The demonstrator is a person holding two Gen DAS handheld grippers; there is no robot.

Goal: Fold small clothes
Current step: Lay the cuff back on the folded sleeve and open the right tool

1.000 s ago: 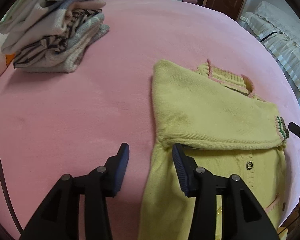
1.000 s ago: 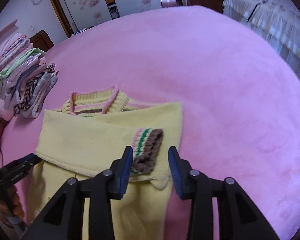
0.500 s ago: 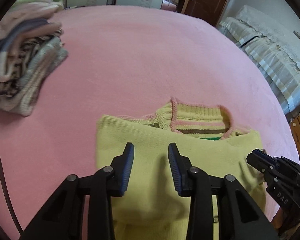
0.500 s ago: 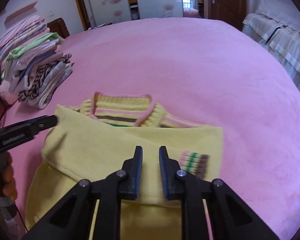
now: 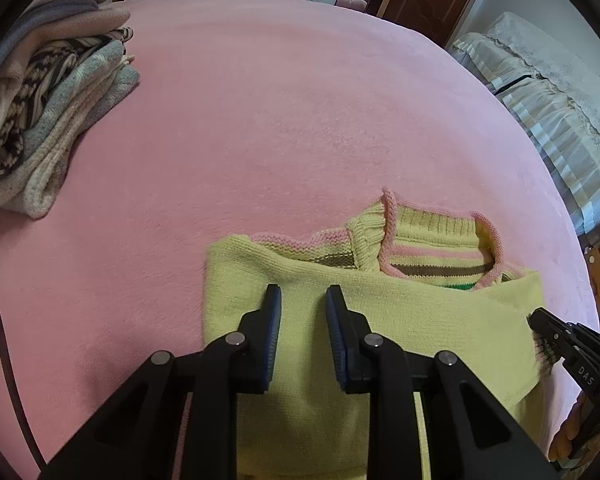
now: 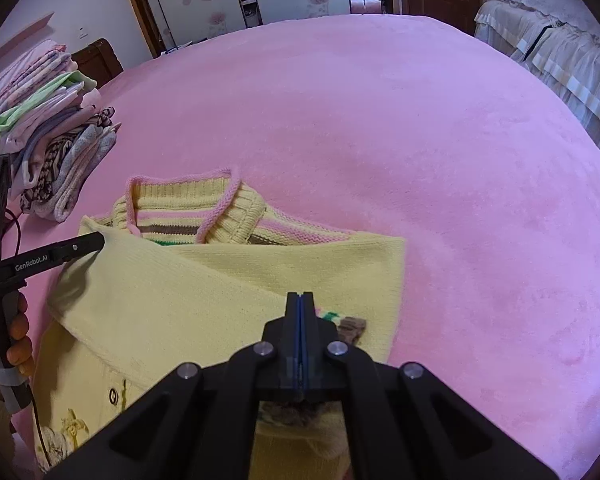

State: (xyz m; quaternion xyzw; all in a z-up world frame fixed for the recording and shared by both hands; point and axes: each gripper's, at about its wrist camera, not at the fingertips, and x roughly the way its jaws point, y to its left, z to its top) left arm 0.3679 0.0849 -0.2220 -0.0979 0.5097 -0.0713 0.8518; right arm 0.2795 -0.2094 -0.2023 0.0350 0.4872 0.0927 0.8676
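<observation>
a small yellow knit cardigan with pink-edged collar [image 5: 379, 320] lies at six o'clock on the pink plush bed cover [image 5: 280, 120], its sleeves folded across the chest, the collar toward twelve; its striped cuff [image 6: 349, 326] sits at the right edge; the left gripper [image 5: 303, 300] is above the folded sleeve, jaws closing with a gap between them and yellow knit showing in it, the pads not pressing cloth; the right gripper [image 6: 300, 300] has its pads clenched together, beside the cuff; whether cloth is pinched i cannot tell; a stack of folded clothes [image 5: 40, 100] sits at ten o'clock, well apart; a second bed with striped cover [image 5: 547, 100] stands at two o'clock.
</observation>
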